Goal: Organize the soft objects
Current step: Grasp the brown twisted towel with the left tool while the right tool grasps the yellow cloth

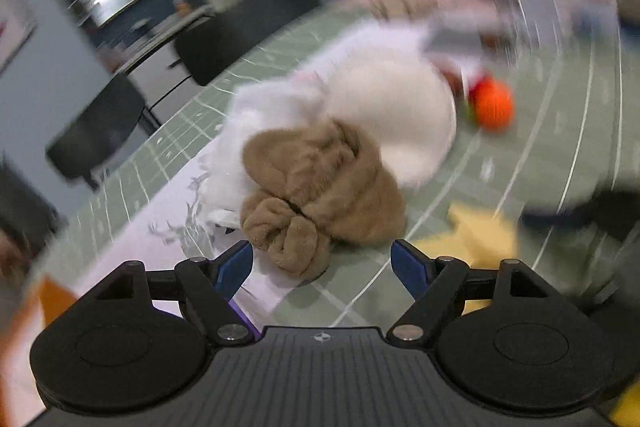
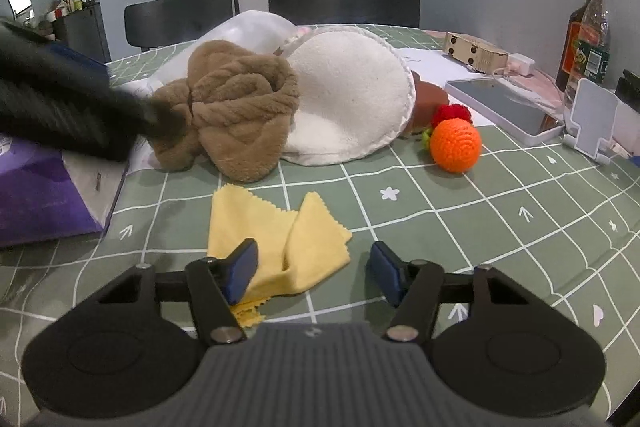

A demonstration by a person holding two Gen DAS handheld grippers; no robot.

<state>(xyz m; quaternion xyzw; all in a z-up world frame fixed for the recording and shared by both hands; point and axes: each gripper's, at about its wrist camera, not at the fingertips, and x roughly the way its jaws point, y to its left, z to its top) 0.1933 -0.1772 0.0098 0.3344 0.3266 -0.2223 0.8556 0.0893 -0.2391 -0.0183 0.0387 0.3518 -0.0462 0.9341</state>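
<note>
Both grippers gape empty: left gripper [image 1: 322, 261] beside the brown towel [image 1: 320, 187], right gripper [image 2: 314, 269] over the yellow cloth [image 2: 276, 239]

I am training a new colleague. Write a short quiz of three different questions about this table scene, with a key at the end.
1. True or false: the right tool is shut on the yellow cloth.
2. Which thing lies nearest to the orange crochet ball? A) purple book B) red crochet piece C) plastic bottle
3. Fill in: the brown towel leans against a white round ______.

Key:
1. False; its jaws stand open above the cloth.
2. B, the red crochet piece.
3. Cushion.
</note>
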